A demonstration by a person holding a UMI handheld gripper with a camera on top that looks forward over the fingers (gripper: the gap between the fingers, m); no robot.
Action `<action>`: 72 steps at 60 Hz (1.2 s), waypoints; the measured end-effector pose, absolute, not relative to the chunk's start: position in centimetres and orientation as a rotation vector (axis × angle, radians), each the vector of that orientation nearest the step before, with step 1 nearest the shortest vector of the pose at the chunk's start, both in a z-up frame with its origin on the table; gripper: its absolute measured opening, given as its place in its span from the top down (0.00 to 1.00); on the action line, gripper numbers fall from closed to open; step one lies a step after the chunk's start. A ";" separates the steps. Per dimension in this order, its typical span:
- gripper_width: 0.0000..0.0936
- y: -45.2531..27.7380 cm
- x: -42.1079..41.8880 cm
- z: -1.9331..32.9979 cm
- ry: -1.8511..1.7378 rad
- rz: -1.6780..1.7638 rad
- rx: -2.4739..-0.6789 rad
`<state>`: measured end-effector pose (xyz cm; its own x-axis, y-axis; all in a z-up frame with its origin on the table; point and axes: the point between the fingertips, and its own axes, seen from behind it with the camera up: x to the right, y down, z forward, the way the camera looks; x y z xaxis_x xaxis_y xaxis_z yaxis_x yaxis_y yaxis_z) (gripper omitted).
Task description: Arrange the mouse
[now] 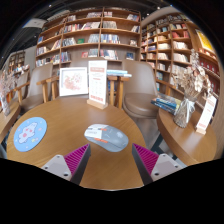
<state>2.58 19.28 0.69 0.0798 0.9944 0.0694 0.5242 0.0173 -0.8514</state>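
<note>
The mouse lies on a grey mat on the table, just ahead of the gripper, whose jaws stand wide and empty. Closing off-centre could likely skid the mouse across that mat.

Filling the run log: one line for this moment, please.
tool open, empty | mouse on mouse pad just ahead | table
</note>
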 end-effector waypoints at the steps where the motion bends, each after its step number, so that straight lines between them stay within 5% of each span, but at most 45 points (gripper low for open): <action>1: 0.09 19.3 2.3 0.5 -1.546 0.787 -1.608; 72: 0.09 22.5 -11.6 -0.9 -1.642 0.705 -1.603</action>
<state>-11.61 22.46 -0.90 0.0371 0.9920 0.1209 0.5959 0.0751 -0.7996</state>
